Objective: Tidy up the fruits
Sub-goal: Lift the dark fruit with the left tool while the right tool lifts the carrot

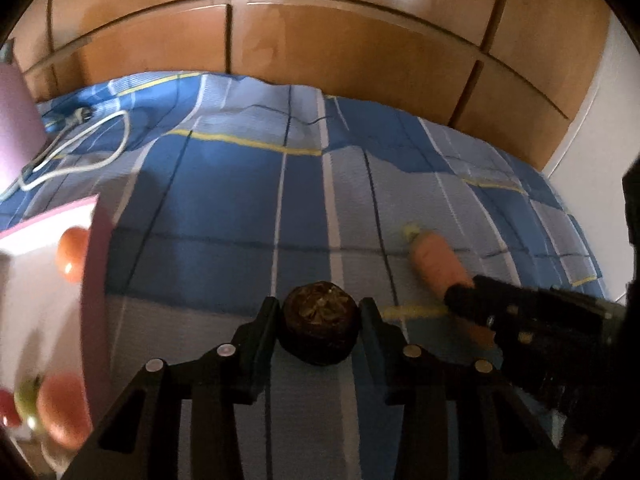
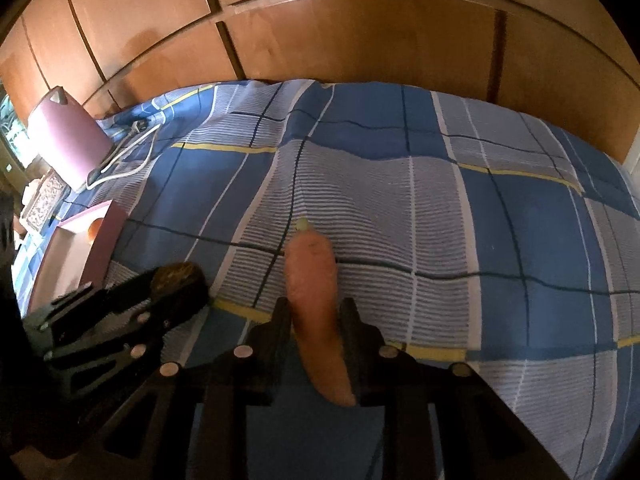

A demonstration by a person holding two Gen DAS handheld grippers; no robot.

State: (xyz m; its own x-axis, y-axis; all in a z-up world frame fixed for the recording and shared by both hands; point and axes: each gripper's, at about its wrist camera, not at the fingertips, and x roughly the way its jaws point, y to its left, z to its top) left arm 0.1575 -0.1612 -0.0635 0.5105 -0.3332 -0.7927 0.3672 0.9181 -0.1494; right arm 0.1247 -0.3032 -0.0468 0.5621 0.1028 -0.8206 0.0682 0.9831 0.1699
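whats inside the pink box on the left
The pink box holds two orange fruits, a green one and a red one; its wall and the frame edge hide the rest.

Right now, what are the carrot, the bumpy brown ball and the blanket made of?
The carrot looks like smooth plastic: even orange, pale green tip, probably a toy. The brown ball in the left claw looks rough and matte, with a crinkly top; it could be a dried fruit or a toy. The blanket is woven cloth, with fine ribbed stripes and soft folds.
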